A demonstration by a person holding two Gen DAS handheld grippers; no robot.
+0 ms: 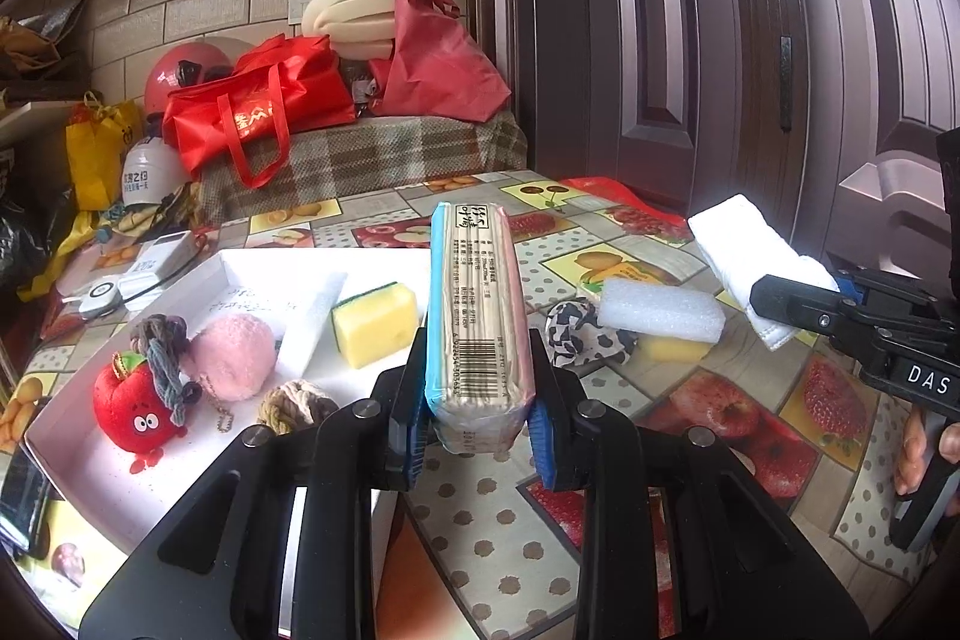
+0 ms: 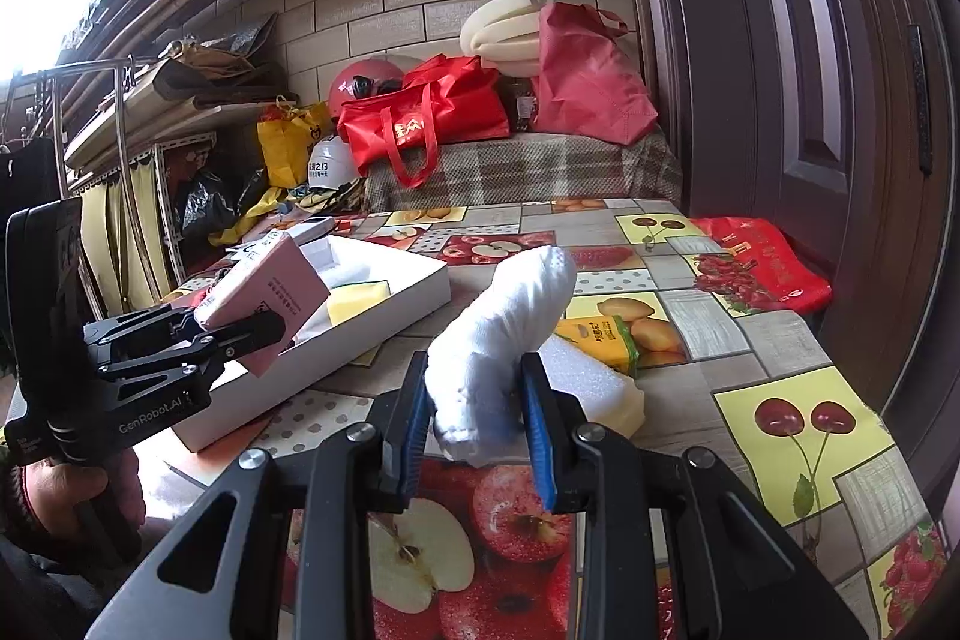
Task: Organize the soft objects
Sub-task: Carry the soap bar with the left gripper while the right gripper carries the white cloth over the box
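One white tray (image 1: 240,274) sits on the fruit-print table (image 1: 750,400) — everything else is placed from it. Inside it lie six soft things: one yellow sponge (image 1: 375,322), one pink pompom (image 1: 231,355), one red apple plush (image 1: 135,409), one yarn braid (image 1: 165,355), one rope knot (image 1: 294,400) and one white foam sheet (image 1: 312,316). Right of the tray on the table: one white foam block (image 1: 660,319), one spotted scrunchie (image 1: 576,334). Two grippers are held above the table — the left gripper (image 1: 477,412), at the tray's right edge, is clamped on one tissue pack (image 1: 477,304); the right gripper (image 2: 477,421), farther right, is clamped on one rolled white towel (image 2: 504,328).
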